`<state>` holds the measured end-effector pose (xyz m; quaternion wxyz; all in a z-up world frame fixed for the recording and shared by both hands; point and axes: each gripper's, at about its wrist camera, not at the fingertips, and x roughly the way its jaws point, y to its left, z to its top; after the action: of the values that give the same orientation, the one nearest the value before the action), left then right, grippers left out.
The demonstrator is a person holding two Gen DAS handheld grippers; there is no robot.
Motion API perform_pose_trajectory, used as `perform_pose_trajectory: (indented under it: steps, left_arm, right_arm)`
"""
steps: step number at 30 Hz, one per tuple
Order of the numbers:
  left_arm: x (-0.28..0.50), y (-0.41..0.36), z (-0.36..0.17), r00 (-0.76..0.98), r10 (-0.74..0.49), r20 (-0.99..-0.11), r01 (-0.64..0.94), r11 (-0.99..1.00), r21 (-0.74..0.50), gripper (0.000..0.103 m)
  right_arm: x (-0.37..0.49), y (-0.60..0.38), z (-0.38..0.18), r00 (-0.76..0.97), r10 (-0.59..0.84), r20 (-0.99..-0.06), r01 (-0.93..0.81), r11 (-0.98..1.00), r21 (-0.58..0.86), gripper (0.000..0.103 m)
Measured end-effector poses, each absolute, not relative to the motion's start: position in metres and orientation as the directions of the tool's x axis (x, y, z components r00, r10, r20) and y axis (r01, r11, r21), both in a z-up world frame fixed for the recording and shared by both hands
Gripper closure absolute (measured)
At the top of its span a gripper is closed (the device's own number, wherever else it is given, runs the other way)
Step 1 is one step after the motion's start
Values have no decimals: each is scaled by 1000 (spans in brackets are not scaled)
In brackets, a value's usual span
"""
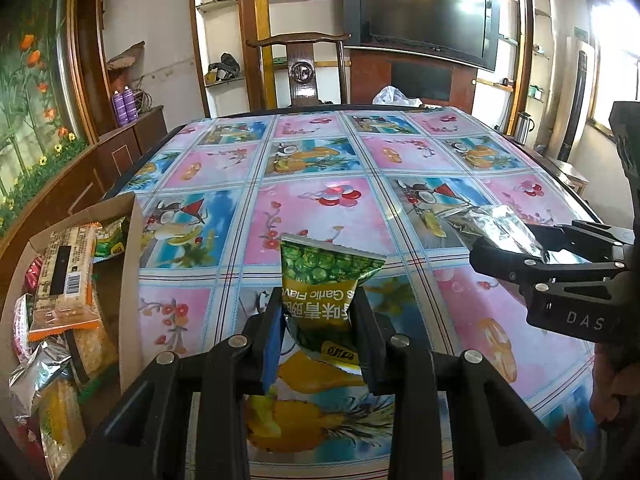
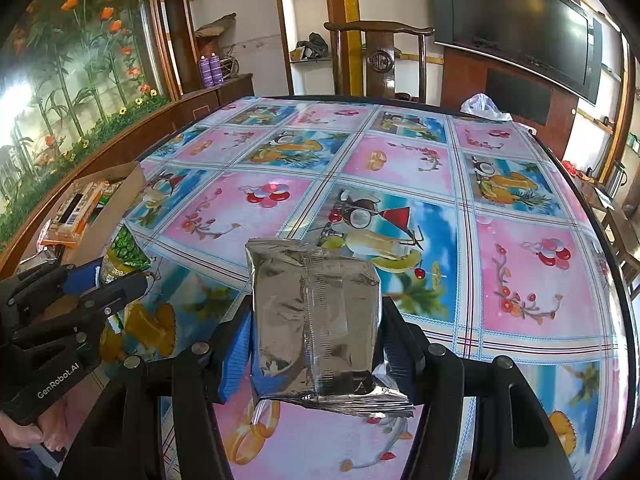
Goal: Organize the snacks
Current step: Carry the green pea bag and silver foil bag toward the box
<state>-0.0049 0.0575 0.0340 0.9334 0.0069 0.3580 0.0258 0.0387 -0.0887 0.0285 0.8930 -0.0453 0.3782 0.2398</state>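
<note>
I see the big table with its glossy plastic cloth of pink and blue fruit squares [image 1: 320, 208], and I use it as my landmark. Both tongs hang above its near part, lifted off the cloth.

At the table's left edge stands the open brown cardboard box [image 1: 132, 264] with stiff flat walls. Inside it lie several snack packs: a long clear pack with an orange end and a barcode, a crinkled silver one, some green ones. The box's near end is cut off by the picture border, so I cannot see its full content.

The right black gripper [image 2: 316, 320] points forward over the table's near middle and is clenched on a silver foil snack bag [image 2: 316, 312]. The bag stands nearly upright, its foil is wrinkled and shiny, with a back seam down the middle. Its lower crimped end hangs below the fingers. In the left wrist view this same bag [image 1: 496, 228] shows only partly, behind the finger.

The left black gripper [image 1: 320, 320] is nearer to the box, and is grasping a green garlic-flavour pea packet [image 1: 324, 284]. The packet is small, soft and creased, and its print reads upside down to me. The fingers carry blue ribbed pads [image 1: 274, 340]. The packet's bottom part is hidden between the fingers.
</note>
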Motion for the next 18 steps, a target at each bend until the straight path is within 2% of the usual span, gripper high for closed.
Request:
perform_pose_trajectory:
  steps: [18]
  left_arm:
    - [-5,60,37,750,65,-659,-47,998,45,72]
  right_arm:
    - [37,-85,30,601,394,-695,-466,879,95,39]
